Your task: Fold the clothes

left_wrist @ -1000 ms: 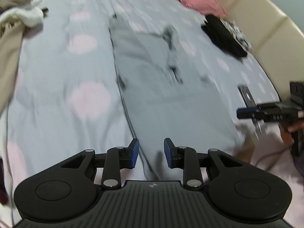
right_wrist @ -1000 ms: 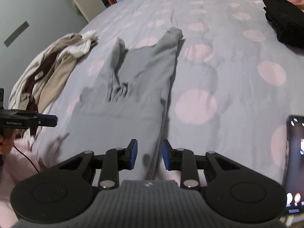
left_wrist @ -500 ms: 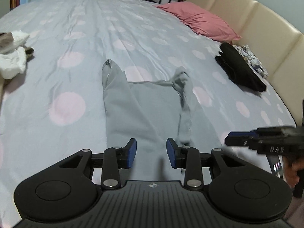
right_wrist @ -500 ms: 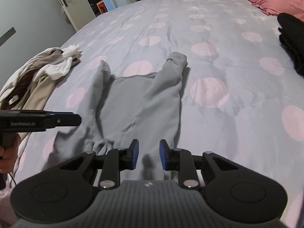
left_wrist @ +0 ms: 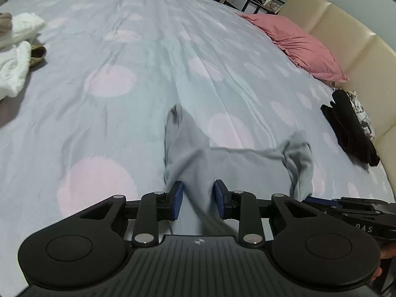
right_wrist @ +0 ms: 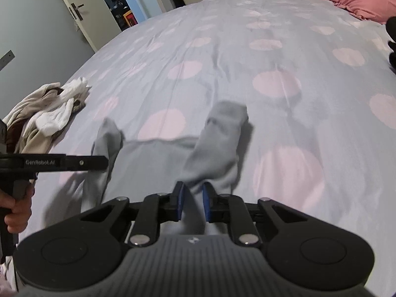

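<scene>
A grey garment (left_wrist: 235, 163) lies on the spotted bedspread (left_wrist: 111, 84), two narrow ends pointing away from me. My left gripper (left_wrist: 198, 200) has a raised fold of its near edge between the blue pads and looks shut on it. In the right wrist view the same garment (right_wrist: 153, 163) bunches up between the pads of my right gripper (right_wrist: 193, 201), which stand close together on the cloth. Each gripper shows in the other's view: the right gripper (left_wrist: 346, 205) at the lower right, the left gripper (right_wrist: 99, 160) at the left, held by a hand (right_wrist: 14, 212).
A pile of white and beige clothes (right_wrist: 49, 113) sits at the bed's left edge. Black clothing (left_wrist: 351, 128) and a pink pillow (left_wrist: 297, 42) lie by the cream headboard (left_wrist: 358, 49). A door (right_wrist: 74, 12) stands open beyond the bed.
Both grippers have moved forward over the garment with its near edge, so less of it shows ahead. The right gripper's pads have drawn closer together on the cloth.
</scene>
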